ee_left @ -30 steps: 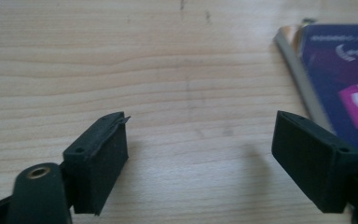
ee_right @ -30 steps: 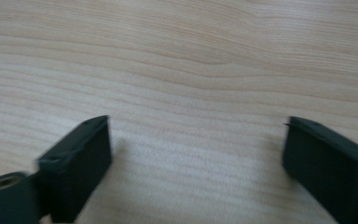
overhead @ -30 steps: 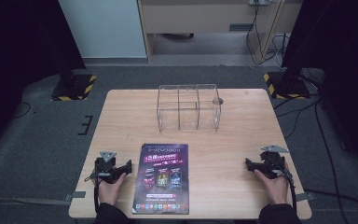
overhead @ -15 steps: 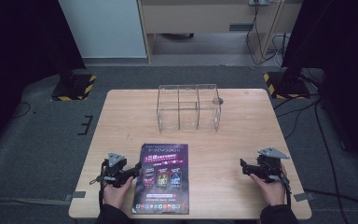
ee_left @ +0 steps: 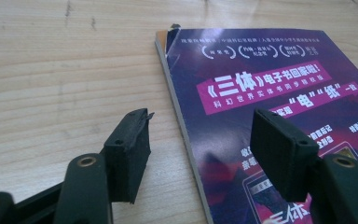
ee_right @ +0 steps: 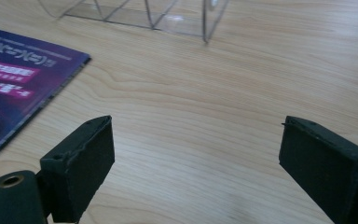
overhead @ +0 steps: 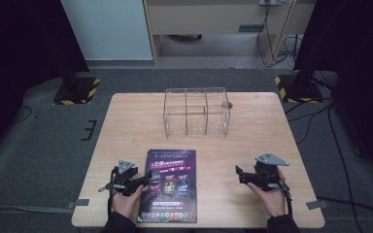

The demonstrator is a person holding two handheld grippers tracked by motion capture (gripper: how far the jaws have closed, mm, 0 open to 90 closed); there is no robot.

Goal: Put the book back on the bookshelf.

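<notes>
A purple magazine (overhead: 170, 184) lies flat on the wooden table (overhead: 262, 131), near its front edge. My left gripper (overhead: 144, 180) is open at the magazine's left edge; in the left gripper view (ee_left: 200, 144) one jaw is over bare wood and the other over the cover (ee_left: 270, 88), straddling the spine. My right gripper (overhead: 239, 174) is open, low over bare wood to the right of the magazine, with nothing between its jaws (ee_right: 196, 158). A clear plastic organiser (overhead: 195, 110) with compartments stands at the table's far middle, and its base (ee_right: 158, 14) shows in the right gripper view.
Black stands with yellow-striped feet (overhead: 77, 90) sit on the floor left and right beyond the table. Cables (overhead: 330, 126) trail on the floor at the right. A cabinet (overhead: 213, 19) stands behind.
The left gripper has moved right to the magazine's left edge. The right gripper has shifted left, toward the magazine.
</notes>
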